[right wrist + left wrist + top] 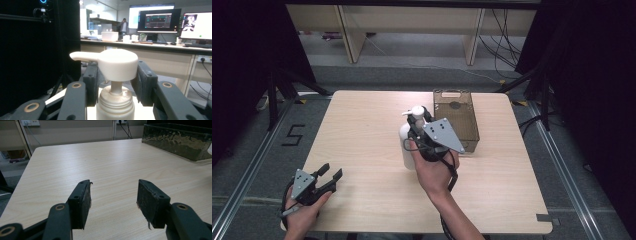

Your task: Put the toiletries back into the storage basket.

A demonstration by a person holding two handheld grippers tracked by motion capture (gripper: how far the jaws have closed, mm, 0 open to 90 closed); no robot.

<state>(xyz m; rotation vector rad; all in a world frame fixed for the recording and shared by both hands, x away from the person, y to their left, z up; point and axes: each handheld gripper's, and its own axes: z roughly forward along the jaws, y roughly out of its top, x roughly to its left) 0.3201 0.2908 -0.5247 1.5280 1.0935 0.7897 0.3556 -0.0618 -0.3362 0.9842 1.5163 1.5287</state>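
My right claw [113, 82] is clamped on the white pump bottle [408, 145] just below its pump head [112, 63], the bottle standing upright mid-worktop [362, 125] just beside the brown bin [457, 120]. To do this well, I keep the bottle vertical, grip the neck rather than the pump, and lift high enough to clear the bin's rim. My left claw [112, 200] rests open and empty near the front corner.
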